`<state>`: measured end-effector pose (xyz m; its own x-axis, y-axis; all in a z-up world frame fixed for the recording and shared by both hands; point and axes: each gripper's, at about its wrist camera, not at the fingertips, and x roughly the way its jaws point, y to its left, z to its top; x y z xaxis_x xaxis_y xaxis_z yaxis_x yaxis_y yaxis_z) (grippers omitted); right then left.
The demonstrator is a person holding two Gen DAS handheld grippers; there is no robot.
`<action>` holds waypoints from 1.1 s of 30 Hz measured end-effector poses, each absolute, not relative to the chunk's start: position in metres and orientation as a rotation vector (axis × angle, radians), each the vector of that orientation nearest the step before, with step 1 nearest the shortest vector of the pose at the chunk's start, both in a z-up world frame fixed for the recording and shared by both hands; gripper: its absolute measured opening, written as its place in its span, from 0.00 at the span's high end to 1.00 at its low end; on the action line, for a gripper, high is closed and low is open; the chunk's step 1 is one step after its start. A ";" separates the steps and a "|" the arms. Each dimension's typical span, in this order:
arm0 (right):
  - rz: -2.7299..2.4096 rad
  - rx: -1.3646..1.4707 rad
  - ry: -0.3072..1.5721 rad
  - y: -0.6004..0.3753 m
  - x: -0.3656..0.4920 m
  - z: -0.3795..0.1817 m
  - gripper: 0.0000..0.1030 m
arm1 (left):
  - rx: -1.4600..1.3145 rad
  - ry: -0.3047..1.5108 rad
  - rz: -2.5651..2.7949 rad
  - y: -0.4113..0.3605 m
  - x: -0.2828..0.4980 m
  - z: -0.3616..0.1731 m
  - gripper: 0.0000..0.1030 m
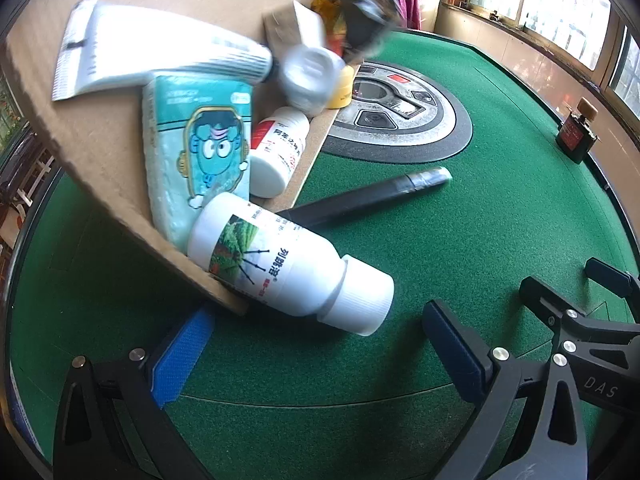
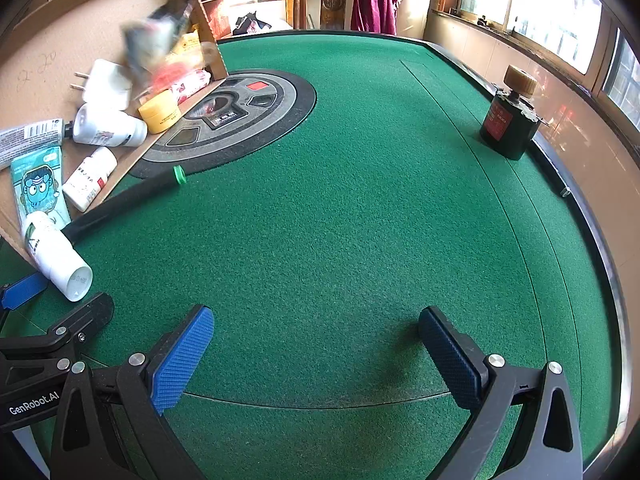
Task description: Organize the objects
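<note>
With both the left gripper (image 1: 320, 344) and right gripper (image 2: 316, 356) spread empty, the tilted cardboard box (image 1: 100, 176) at left (contents blurred, sliding) risks spilling the white bottle (image 1: 288, 268) onto the felt.

Home room, likely a game or sitting room. Bench (image 2: 360, 200) is an automatic mahjong table: green felt top, round central control panel (image 2: 240, 108) with buttons and a red square. Carved wooden chair (image 2: 320, 0) behind it, maroon cloth (image 2: 374, 0) draped over the back. Wood-framed windows (image 2: 540, 12) along the right wall, daylight coming in. Cardboard box (image 1: 100, 152) holds household toiletries and medicine bottles.
</note>
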<state>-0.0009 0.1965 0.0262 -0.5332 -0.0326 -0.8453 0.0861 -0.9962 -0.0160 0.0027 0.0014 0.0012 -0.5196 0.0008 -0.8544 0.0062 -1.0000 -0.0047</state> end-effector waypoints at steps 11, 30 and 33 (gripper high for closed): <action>-2.693 1.481 0.086 0.193 -0.001 0.026 0.00 | 1.538 0.015 -2.736 0.000 0.001 -0.001 0.00; -2.692 1.482 0.085 0.192 -0.001 0.026 0.00 | 1.536 0.014 -2.736 -0.001 -0.001 -0.002 0.00; -2.692 1.482 0.085 0.192 -0.001 0.026 0.00 | 1.536 0.014 -2.736 -0.002 0.000 -0.002 0.00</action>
